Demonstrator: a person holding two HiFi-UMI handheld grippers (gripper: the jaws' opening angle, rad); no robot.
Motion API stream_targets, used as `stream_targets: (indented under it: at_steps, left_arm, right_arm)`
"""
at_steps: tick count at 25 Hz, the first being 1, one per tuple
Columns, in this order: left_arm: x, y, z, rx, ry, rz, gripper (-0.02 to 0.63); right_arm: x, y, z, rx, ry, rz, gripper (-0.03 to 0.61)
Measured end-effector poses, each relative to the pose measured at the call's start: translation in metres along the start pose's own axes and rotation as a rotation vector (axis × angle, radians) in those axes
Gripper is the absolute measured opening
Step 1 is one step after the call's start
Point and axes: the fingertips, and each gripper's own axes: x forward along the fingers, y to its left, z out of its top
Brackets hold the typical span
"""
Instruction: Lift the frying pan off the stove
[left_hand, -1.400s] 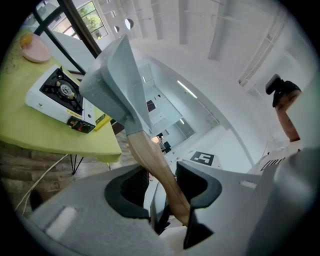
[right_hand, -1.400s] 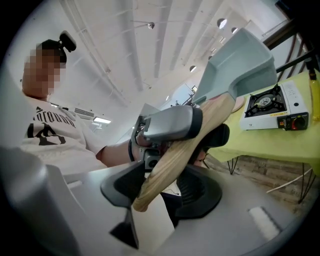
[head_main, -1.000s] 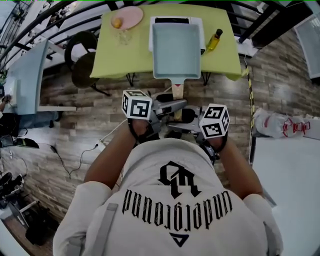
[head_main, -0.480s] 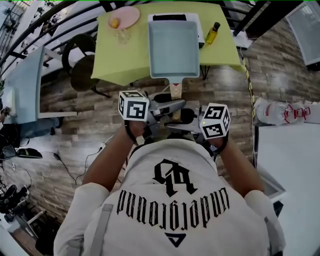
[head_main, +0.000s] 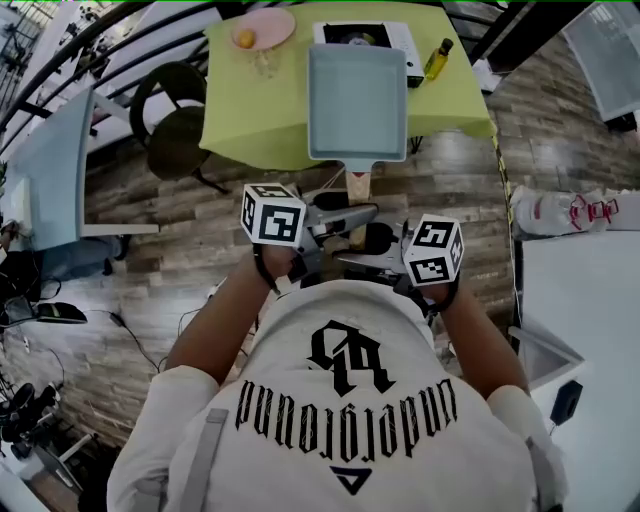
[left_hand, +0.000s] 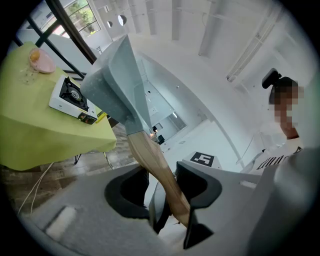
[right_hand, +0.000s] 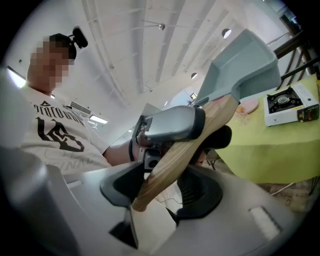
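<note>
A square grey-blue frying pan (head_main: 358, 100) with a wooden handle (head_main: 357, 184) hangs in the air over the near edge of the green table (head_main: 455, 105). The white gas stove (head_main: 362, 35) shows behind it, its burner uncovered. My left gripper (head_main: 345, 215) and right gripper (head_main: 362, 262) are both shut on the handle, left ahead of right. In the left gripper view the handle (left_hand: 156, 165) runs between the jaws of the left gripper (left_hand: 170, 202) up to the pan (left_hand: 117, 80). In the right gripper view the handle (right_hand: 186, 152) crosses the right gripper (right_hand: 160, 192), with the pan (right_hand: 245, 62) beyond.
A pink plate (head_main: 264, 28) with an orange fruit, a glass (head_main: 265, 63) and an oil bottle (head_main: 436, 60) stand on the table beside the stove. A black chair (head_main: 175, 120) stands left of the table. A white tabletop (head_main: 580, 320) lies to my right.
The pan has come toward me and off the stove, so the burner behind it now shows. Both grippers stay clamped on the handle.
</note>
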Motion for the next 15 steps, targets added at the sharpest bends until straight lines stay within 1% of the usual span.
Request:
stream_targets:
  at_steps: [5,15]
  left_arm:
    - [-0.032,-0.016,-0.023,0.008,0.019,-0.011,0.186]
    - [-0.077,-0.043,-0.064,0.013,0.047,-0.029,0.186]
  right_arm:
    - [0.028,0.028,-0.014,-0.003,-0.021,-0.019,0.209]
    - [0.068,0.073,-0.042,-0.010,-0.049,-0.035,0.209]
